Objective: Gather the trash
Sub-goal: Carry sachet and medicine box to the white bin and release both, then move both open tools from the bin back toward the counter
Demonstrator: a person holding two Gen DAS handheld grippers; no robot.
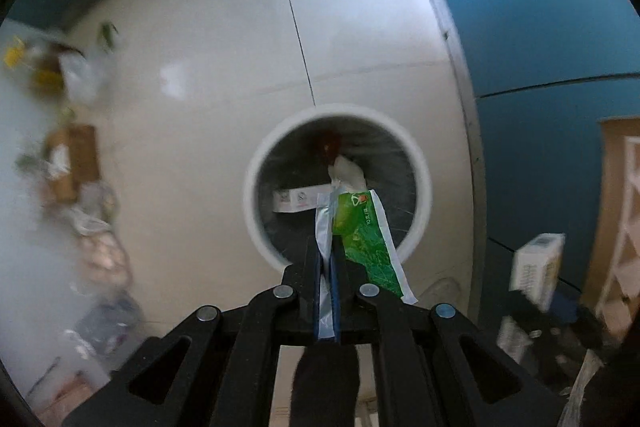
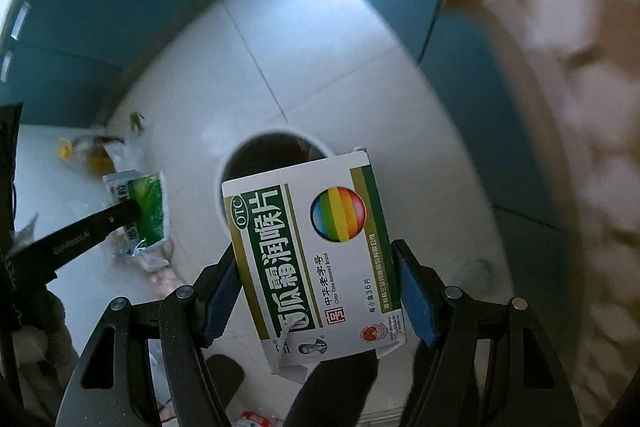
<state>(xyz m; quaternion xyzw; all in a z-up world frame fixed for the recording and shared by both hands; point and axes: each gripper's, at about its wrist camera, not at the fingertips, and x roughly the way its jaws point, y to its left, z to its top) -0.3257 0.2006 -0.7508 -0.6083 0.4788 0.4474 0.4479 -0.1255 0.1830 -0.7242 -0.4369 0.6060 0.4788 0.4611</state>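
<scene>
A heap of rubbish (image 1: 84,211) is lying along the left edge of the white tiled floor (image 1: 208,39), blurred, so what it is made of cannot be told; that part of the job is still waiting.

Moving right, the left gripper (image 1: 327,247) is pinching a green sachet (image 1: 362,231), its fingers (image 1: 310,267) pressed together on the silvery edge. It is pointing down at the round white bin (image 1: 256,187), and the sachet is hanging over the bin's near rim. The bin is already holding some rubbish: a white crumpled scrap (image 1: 348,173), a printed strip (image 1: 294,199) and something reddish deeper in.

Further right, the right gripper (image 2: 318,259) is gripping a white and green medicine box (image 2: 320,259) by its two long sides, the blue pads (image 2: 416,295) spread wide against the cardboard. The box is hovering over the bin (image 2: 226,187) too, covering most of the opening in that view.

Judging by this, the collecting is partly done: some pieces are in, two more are about to be dropped, and the heap by the left edge is still to be fetched. A red and white scrap (image 2: 256,419) is also lying on the floor at the bottom of the right view.
</scene>
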